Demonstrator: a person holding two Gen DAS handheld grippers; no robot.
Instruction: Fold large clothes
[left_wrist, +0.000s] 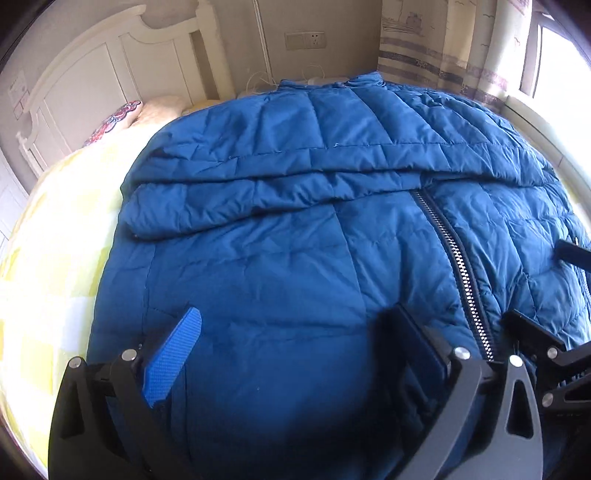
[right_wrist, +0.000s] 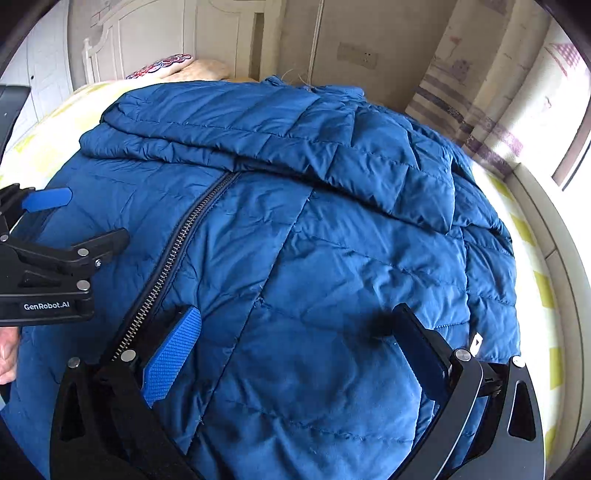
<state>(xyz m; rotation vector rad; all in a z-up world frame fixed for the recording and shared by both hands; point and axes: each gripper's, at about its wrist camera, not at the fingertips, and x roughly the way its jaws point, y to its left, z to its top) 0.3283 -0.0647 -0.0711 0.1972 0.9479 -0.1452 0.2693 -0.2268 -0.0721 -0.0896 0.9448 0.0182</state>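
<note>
A large blue quilted down jacket (left_wrist: 295, 229) lies spread on the bed, front up, its zipper (left_wrist: 458, 266) closed. Both sleeves are folded across the chest. It fills the right wrist view too (right_wrist: 332, 240), with the zipper (right_wrist: 173, 251) at the left. My left gripper (left_wrist: 299, 321) is open, its jaws wide apart just over the jacket's lower left panel. My right gripper (right_wrist: 295, 321) is open over the lower right panel. Each gripper shows at the edge of the other's view: the right one (left_wrist: 546, 347), the left one (right_wrist: 62, 236).
The jacket lies on a yellow checked bedsheet (left_wrist: 55, 266). A patterned pillow (left_wrist: 118, 118) and the white headboard (left_wrist: 92, 74) are at the far left. A wall with a socket (left_wrist: 306, 40), a curtain (left_wrist: 443, 55) and a window sill (right_wrist: 554, 229) are behind and to the right.
</note>
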